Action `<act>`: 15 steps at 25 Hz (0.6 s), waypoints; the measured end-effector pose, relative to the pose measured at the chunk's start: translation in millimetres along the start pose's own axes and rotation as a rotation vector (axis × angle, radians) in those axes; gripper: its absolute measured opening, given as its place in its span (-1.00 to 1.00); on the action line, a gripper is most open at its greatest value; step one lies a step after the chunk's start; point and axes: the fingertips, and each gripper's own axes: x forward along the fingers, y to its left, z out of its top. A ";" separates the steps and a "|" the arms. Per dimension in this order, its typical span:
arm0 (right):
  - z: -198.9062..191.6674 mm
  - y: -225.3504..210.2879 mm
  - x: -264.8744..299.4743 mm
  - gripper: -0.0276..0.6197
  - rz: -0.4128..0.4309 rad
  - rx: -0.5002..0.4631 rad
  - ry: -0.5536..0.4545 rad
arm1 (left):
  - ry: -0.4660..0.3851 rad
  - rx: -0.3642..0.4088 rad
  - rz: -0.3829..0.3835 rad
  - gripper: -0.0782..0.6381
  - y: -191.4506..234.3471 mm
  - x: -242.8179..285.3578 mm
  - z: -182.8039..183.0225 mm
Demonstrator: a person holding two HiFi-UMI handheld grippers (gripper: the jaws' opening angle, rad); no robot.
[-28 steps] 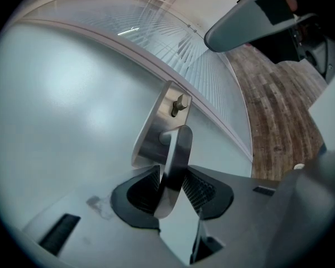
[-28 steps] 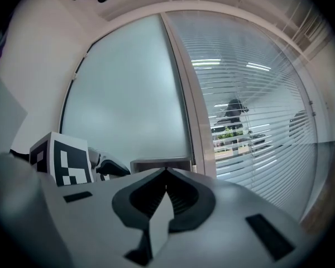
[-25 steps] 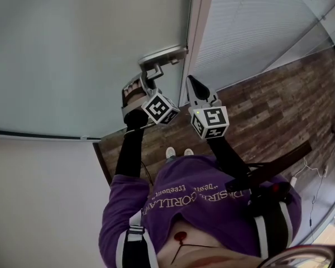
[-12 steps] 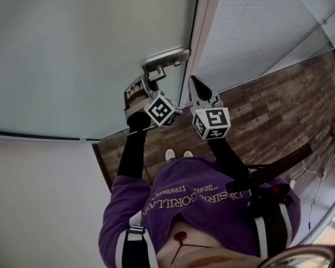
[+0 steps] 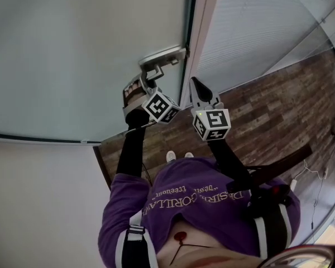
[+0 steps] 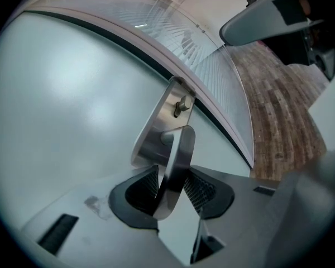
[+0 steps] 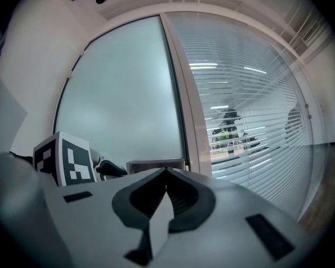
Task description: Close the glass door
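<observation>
The frosted glass door point(image 5: 89, 54) fills the upper left of the head view, its edge against the pale frame point(image 5: 200, 38). A steel lever handle point(image 5: 162, 57) sits at the door's edge. My left gripper point(image 5: 148, 77) is shut on that lever. In the left gripper view the flat lever point(image 6: 176, 161) runs down from its backplate point(image 6: 159, 130) between both pads of the left gripper point(image 6: 173, 191). My right gripper point(image 5: 194, 85) hovers just right of it by the frame, shut and holding nothing. Its tips point(image 7: 166, 175) meet in the right gripper view, pointing at the handle plate point(image 7: 155, 164).
A glass wall with horizontal blinds point(image 7: 245, 110) stands to the right of the frame. Wood-look flooring point(image 5: 268, 110) lies below. The person in a purple shirt point(image 5: 206, 200) stands close to the door. A white wall point(image 5: 39, 194) adjoins the door on the left.
</observation>
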 end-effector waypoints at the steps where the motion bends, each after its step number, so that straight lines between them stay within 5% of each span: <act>1: 0.4 -1.4 0.2 -0.92 -0.001 0.000 -0.001 | -0.002 0.002 0.003 -0.42 -0.2 0.1 0.4; 15: 0.8 -7.2 -16.5 -0.92 -0.021 0.005 -0.004 | -0.062 0.079 0.041 -0.42 1.3 -11.9 0.2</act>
